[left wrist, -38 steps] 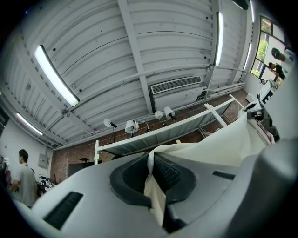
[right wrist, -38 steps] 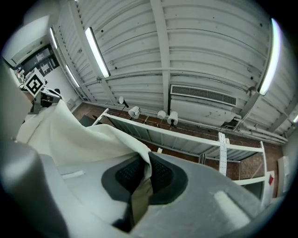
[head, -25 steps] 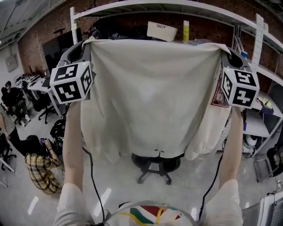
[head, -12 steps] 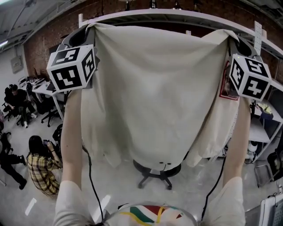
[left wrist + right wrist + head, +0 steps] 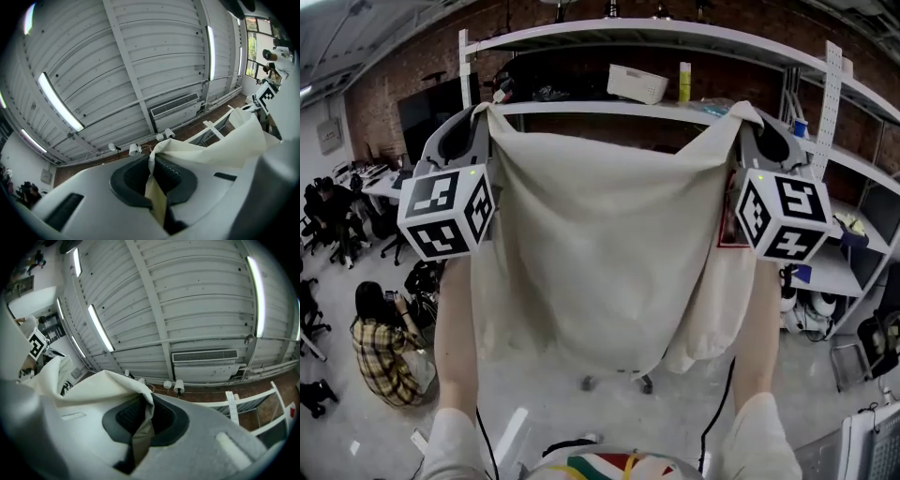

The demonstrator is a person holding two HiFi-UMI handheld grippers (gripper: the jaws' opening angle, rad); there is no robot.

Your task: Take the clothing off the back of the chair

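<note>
The left gripper [image 5: 483, 111] and right gripper [image 5: 748, 118] are clamping the garment's [image 5: 600, 244] top corners at 10 and 2 o'clock, and the cloth is hanging toward the chair [image 5: 645, 382] at 6 o'clock.

**Left gripper** [image 5: 483, 112]: pale grey moulded plastic shell. Dark ribbed pads [image 5: 169, 170] sit in a black oval recess.

**Left marker cube** [image 5: 450, 214]: white, with black square patterns on each face and a small green light at the top edge.

**Right gripper** [image 5: 748, 120]: same grey shell and black recess.

**Right marker cube** [image 5: 783, 217]: white with black patterns and a green light.

**Left black cable** [image 5: 484, 445] and **right black cable** [image 5: 719, 412]: thin leads, one beside each forearm.

**Short off-white sleeves** [image 5: 455, 436]: plain fabric.

**Shirt front** [image 5: 605, 466]: pale, with red, green and yellow stripes.
</note>
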